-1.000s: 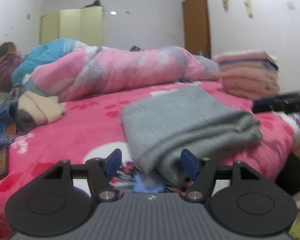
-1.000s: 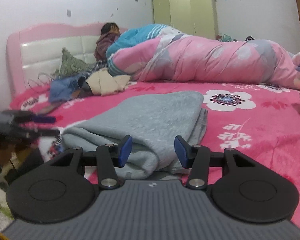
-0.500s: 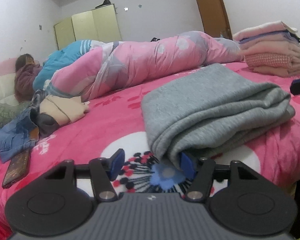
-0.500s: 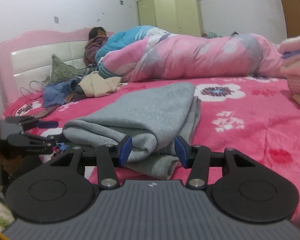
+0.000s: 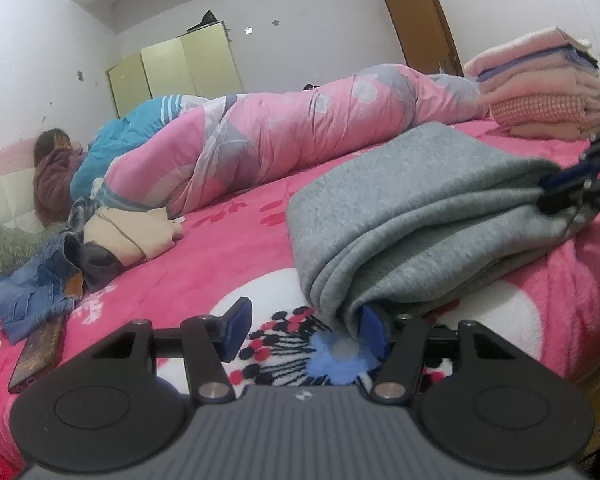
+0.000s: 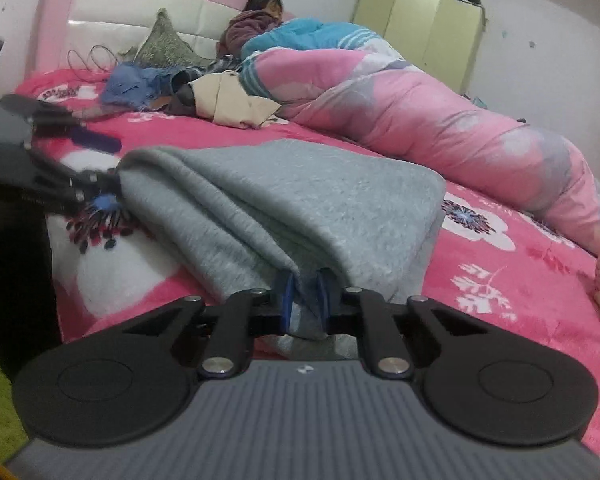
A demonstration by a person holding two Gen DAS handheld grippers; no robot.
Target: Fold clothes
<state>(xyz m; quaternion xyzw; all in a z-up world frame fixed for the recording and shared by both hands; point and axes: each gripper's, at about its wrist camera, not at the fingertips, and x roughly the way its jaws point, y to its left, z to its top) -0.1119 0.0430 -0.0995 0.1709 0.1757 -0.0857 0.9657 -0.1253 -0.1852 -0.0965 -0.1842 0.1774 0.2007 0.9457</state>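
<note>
Lying folded on the pink bed (image 5: pixel 228 248), the grey garment (image 5: pixel 420 208) is pinched at one corner by your right tongs (image 6: pixel 302 292); your left tongs (image 5: pixel 300 322) stand spread at its other near corner.

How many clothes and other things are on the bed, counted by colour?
Grey: 1, the folded grey garment, pinched by the right gripper; the left gripper is open at its other end.
Blue: 1, the denim piece.
Beige: 1, the beige garment.
Pink: 2, the rolled quilt and the folded stack.
Dark: 1, the phone.
Total: 6
</note>
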